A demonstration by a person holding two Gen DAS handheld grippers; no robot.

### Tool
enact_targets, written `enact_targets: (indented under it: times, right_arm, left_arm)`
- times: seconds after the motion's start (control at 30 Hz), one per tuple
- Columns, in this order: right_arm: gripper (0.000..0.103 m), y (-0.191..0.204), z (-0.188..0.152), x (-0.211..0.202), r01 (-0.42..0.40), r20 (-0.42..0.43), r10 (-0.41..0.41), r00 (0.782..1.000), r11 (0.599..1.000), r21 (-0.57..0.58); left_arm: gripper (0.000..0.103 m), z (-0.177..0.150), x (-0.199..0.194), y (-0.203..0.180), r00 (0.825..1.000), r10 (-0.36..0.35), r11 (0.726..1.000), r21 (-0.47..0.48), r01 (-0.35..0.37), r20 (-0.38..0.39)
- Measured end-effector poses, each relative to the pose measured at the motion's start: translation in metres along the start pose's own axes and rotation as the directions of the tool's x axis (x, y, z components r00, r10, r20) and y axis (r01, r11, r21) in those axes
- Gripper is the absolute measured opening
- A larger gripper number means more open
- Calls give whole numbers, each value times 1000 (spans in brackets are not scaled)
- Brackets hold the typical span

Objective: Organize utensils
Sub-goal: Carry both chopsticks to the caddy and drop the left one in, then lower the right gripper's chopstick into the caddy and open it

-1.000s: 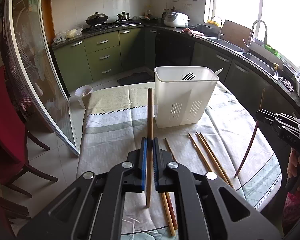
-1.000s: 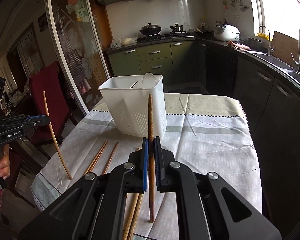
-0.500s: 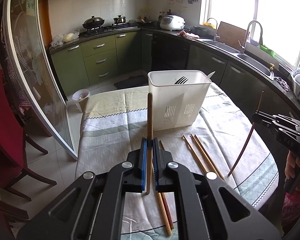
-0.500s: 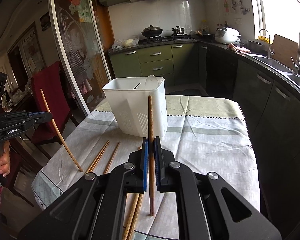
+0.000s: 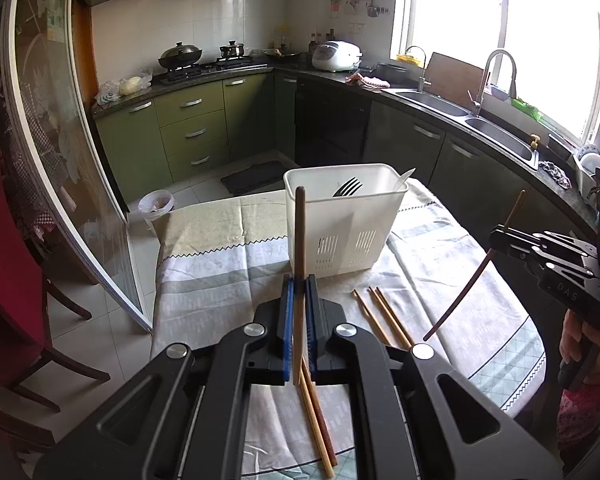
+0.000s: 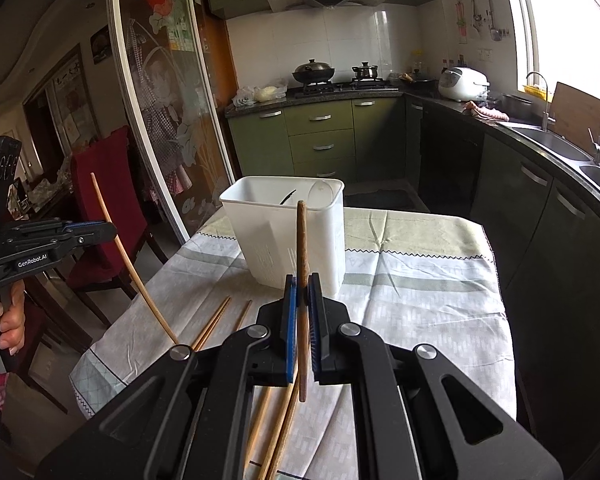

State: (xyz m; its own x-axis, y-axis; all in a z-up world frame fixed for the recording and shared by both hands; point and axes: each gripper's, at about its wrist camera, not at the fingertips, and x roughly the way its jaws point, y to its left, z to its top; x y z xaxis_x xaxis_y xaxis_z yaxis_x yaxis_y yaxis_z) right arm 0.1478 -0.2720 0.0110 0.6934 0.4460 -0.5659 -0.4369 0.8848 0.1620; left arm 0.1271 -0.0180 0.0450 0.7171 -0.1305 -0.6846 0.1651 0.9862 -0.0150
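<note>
Blue-padded jaws of the left gripper (image 5: 299,312) are pinched on a pale wooden chopstick (image 5: 299,240) that stands nearly upright at frame centre, its lower end hanging free above the cloth. The right gripper (image 6: 302,312) is likewise clamped on a darker, reddish chopstick (image 6: 302,264), upright in the middle of its own view. Each tool also shows in the other's camera at the frame edge, held by a hand (image 6: 4,320), with its stick slanting down toward the table without visibly touching it.

Beyond both sticks, at mid-frame, stands the white slotted utensil holder (image 5: 346,236), with a fork (image 5: 349,187) and a pale spoon already inside. More loose chopsticks (image 5: 382,316) lie on the patterned tablecloth (image 5: 220,280), some just below the left tool and some toward the lower centre of the right view.

Risks, as I judge them: each stick is held by a narrow pinch near its middle, so it could pivot or slip as it is tipped over the rim. A low approach might strike the light holder's wall and shove or topple it. With both tools converging on one opening, the sticks could also cross and knock each other.
</note>
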Motion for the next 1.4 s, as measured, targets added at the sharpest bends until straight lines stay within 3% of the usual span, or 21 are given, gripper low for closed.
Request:
enact_targets:
  times: [0.2,0.43,0.67,0.77,1.03,1.23,1.4]
  right_arm:
    - [7,15,43,-17,-14,60,17,998,999,-53]
    - [7,25,115,-40,-45,178,55,982,997,-58]
    - [7,26,173,-28,-20,285,26,958,1000,-24]
    - [7,22,183,-4,22,282,-20,959,1000,-6]
    - [7,3,163,76,64,128,-67,989,997,32]
    - [7,-2,138,105,67,70,-68,995,998,20]
    - [9,-3,129,103,62,70,-62,996,998,14]
  left_arm:
    - [6,54,-20,-13,995,-28,999,27,26,93]
    - [6,123,-34,-30,969,-26,999,39,17,246]
    - [6,152,-11,-38,941,5,999,40,-20,337]
    - [6,152,13,-34,950,9,1000,21,-17,311]
    - [6,130,73,-24,984,20,1000,-2,-20,179]
    - [11,110,95,-16,991,15,1000,-15,-13,134]
    - [15,105,95,-17,992,10,1000,-11,-8,129]
